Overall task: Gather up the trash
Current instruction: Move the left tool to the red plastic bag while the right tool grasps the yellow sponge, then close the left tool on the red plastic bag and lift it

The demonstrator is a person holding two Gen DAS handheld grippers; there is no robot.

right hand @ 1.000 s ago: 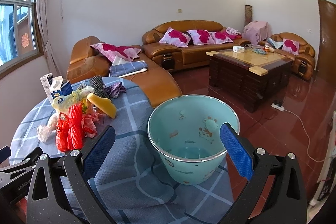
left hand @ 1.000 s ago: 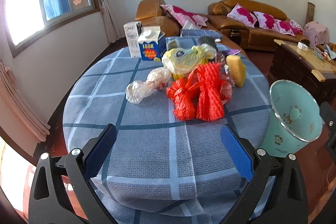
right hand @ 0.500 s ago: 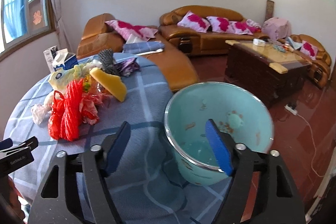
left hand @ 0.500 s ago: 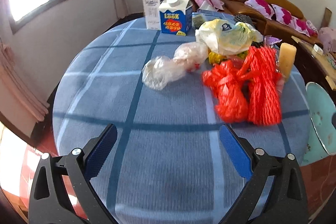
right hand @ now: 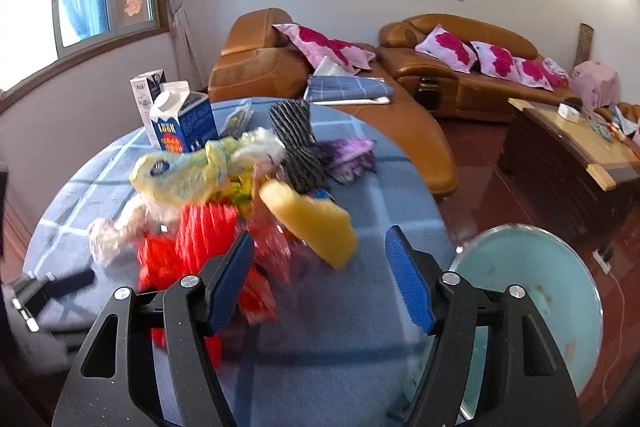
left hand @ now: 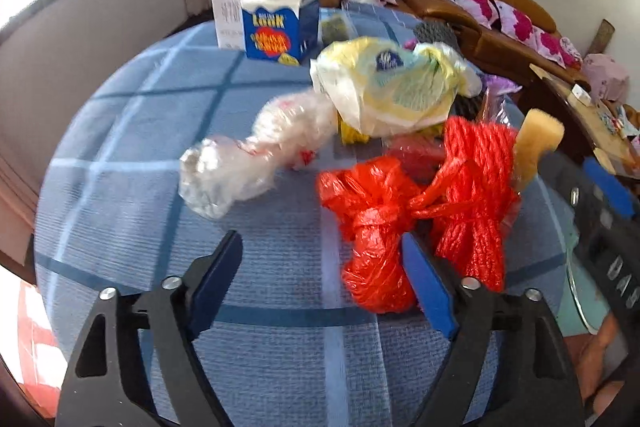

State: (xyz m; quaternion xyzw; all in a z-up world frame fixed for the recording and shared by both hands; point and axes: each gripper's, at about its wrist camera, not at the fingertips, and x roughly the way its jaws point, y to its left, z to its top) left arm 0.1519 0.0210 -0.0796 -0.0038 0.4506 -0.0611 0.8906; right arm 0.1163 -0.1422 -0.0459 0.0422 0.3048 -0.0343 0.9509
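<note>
The left gripper (left hand: 322, 281) is spread over the table (left hand: 132, 131), its right finger touching the red bag (left hand: 372, 231). The right gripper (right hand: 320, 275) is also spread, near the yellow sponge (right hand: 316, 223); the teal bin (right hand: 536, 291) stands beside the table

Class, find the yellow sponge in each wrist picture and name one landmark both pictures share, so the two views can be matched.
Left wrist view: the yellow sponge stands at the right, just behind the red netting.
Right wrist view: the yellow sponge lies near the centre, ahead of the open fingers.
Shared landmark: the blue milk carton at the table's far side.
</note>
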